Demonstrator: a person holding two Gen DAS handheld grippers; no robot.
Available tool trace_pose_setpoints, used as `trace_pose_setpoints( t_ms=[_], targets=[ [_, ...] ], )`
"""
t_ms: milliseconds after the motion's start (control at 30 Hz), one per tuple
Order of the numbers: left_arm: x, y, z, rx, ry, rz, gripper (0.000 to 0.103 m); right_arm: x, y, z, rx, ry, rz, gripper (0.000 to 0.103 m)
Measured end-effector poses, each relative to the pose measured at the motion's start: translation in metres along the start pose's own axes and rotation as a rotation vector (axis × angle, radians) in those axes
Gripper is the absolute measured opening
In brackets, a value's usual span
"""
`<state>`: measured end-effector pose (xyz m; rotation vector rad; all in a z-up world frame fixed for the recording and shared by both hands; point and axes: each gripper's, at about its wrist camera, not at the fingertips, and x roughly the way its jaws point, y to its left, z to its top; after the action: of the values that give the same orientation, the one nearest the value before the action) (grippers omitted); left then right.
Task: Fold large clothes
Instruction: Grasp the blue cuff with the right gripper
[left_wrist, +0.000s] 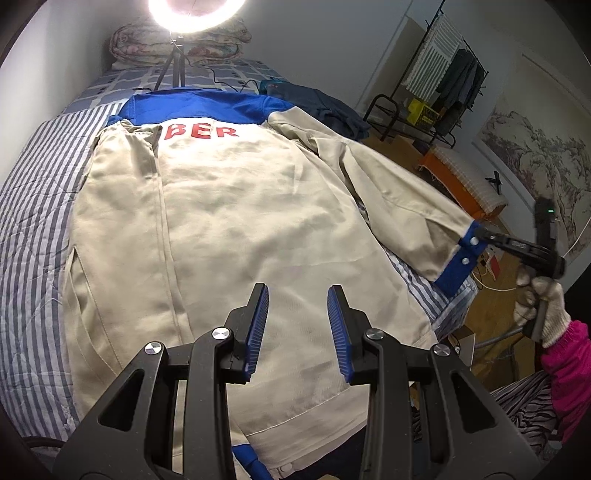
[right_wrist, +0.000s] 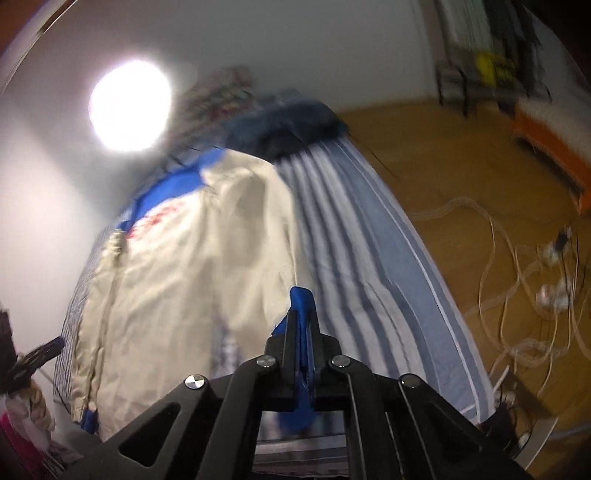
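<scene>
Right wrist: jaws clamp cuff (right_wrist: 301, 306).

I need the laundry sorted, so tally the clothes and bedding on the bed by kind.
Jackets: 1, cream and blue
Dark blue garments: 1
Floral quilts: 1, folded
Total: 3

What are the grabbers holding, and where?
The right gripper pinches the jacket by the blue cuff of its sleeve. The left gripper is open and holds nothing.
</scene>
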<state>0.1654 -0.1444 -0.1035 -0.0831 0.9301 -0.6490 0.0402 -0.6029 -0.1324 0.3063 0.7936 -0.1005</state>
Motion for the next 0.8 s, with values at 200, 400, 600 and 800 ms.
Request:
trace_pose_setpoints(
  t_ms=[200,400,600,800],
  targets=[
    [-0.007,0.005,0.003,-0.018,-0.02,0.014,0.033,-0.022,0.091,-0.012,-0.255,-0.044,0.051,0.0],
    [-0.01,0.022,0.007,-0.102,-0.027,0.007,0.033,-0.007,0.193,-0.064,-0.553,0.057,0.174,0.0],
    [-0.002,0.036,0.004,-0.176,0.007,-0.017,0.033,0.039,0.25,-0.132,-0.802,0.246,0.2,0.0],
    [0.022,0.042,-0.006,-0.251,0.083,-0.06,0.033,0.044,0.249,-0.166,-0.888,0.309,0.202,0.0]
  ],
)
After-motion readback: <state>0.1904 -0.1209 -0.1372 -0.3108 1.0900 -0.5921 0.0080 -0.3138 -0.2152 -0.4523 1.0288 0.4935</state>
